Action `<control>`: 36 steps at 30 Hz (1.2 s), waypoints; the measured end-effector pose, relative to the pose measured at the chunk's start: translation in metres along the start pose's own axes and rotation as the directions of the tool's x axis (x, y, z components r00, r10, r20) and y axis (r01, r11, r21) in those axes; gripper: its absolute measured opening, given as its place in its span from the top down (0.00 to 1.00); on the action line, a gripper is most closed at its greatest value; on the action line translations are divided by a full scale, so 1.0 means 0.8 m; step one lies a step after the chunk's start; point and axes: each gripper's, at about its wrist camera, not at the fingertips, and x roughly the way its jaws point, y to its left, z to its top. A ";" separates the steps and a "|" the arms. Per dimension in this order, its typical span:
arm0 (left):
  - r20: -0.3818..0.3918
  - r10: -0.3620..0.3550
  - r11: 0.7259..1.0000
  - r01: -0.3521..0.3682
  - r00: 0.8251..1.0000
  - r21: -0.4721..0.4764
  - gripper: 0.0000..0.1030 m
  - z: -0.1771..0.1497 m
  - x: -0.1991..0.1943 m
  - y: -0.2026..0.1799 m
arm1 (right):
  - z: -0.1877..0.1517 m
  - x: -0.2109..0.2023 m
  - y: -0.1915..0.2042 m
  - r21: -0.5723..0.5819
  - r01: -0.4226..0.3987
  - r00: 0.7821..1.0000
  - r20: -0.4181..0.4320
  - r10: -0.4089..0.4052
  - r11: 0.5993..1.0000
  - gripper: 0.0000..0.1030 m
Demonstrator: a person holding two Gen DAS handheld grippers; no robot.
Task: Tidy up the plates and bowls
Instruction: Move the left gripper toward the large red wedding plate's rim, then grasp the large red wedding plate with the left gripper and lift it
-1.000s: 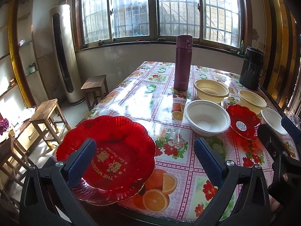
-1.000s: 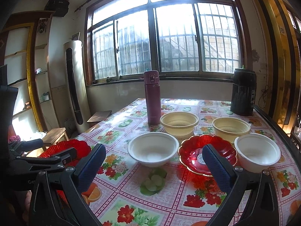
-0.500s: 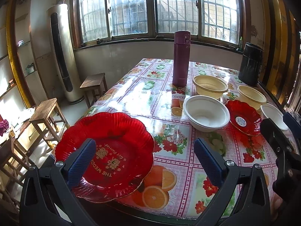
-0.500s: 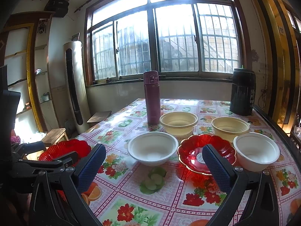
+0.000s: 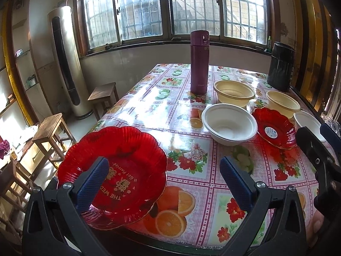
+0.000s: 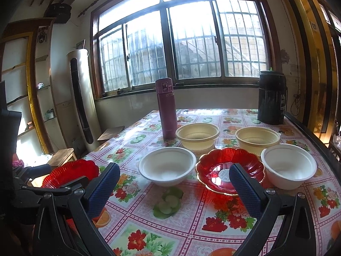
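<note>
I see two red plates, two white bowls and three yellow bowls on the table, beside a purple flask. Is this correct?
Not quite: there are two yellow bowls, not three. The right wrist view shows them side by side behind the small red plate. The rest holds: large red plate, two white bowls, purple flask.

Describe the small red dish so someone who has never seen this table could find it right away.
Start at the tall purple flask standing near the window end of the table. Nearer than the two yellow bowls beside it, the small red dish sits between two white bowls. Unlike the large red plate at the table's corner, it has a round sticker inside.
</note>
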 end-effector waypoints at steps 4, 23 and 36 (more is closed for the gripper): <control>0.012 0.012 1.000 -0.012 1.000 -0.006 0.00 0.000 -0.003 0.008 | 0.003 0.003 0.009 -0.012 -0.019 1.000 -0.004 0.019 1.000 0.00; -0.071 0.224 0.958 -0.233 0.972 -0.168 0.00 -0.031 0.008 0.153 | 0.008 0.092 0.138 -0.047 -0.236 0.960 -0.163 0.226 0.971 0.00; -0.186 0.205 0.953 -0.239 0.961 -0.186 0.00 -0.049 0.053 0.179 | -0.038 0.144 0.175 -0.024 -0.262 0.908 -0.344 0.239 0.965 0.00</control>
